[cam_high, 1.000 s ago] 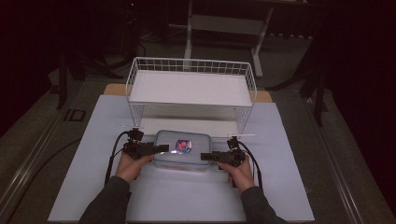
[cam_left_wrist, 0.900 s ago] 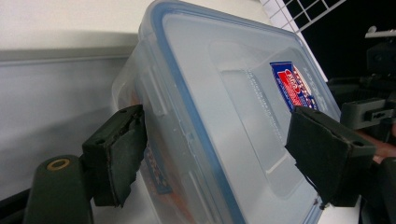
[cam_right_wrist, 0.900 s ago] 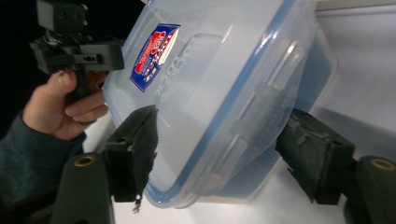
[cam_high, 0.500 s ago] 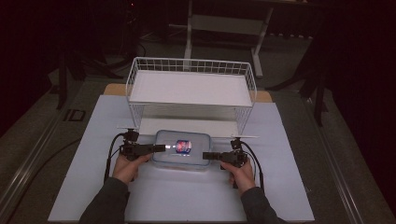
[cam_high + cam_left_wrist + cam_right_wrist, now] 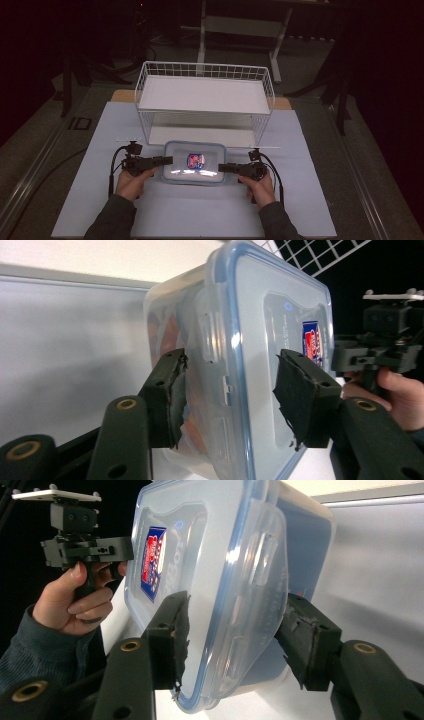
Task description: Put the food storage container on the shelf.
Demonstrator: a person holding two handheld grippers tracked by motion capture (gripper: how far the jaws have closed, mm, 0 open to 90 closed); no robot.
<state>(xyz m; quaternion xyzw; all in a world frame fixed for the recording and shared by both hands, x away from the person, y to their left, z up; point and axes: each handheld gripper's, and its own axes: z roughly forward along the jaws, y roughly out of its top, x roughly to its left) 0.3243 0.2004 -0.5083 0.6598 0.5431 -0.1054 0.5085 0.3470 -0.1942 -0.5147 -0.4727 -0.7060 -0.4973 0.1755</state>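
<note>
Clear rectangular plastic container with blue-rimmed lid [image 5: 194,169] sits on the white bench [image 5: 200,215], just before the white wire two-tier rack [image 5: 205,102]; left tool [image 5: 162,160] clamps its left end; right tool [image 5: 226,167] clamps its right end.

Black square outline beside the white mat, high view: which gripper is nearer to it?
Left. The left gripper sits right of and below the black square outline; the right gripper is farther right, beyond the lidded plastic container.
</note>
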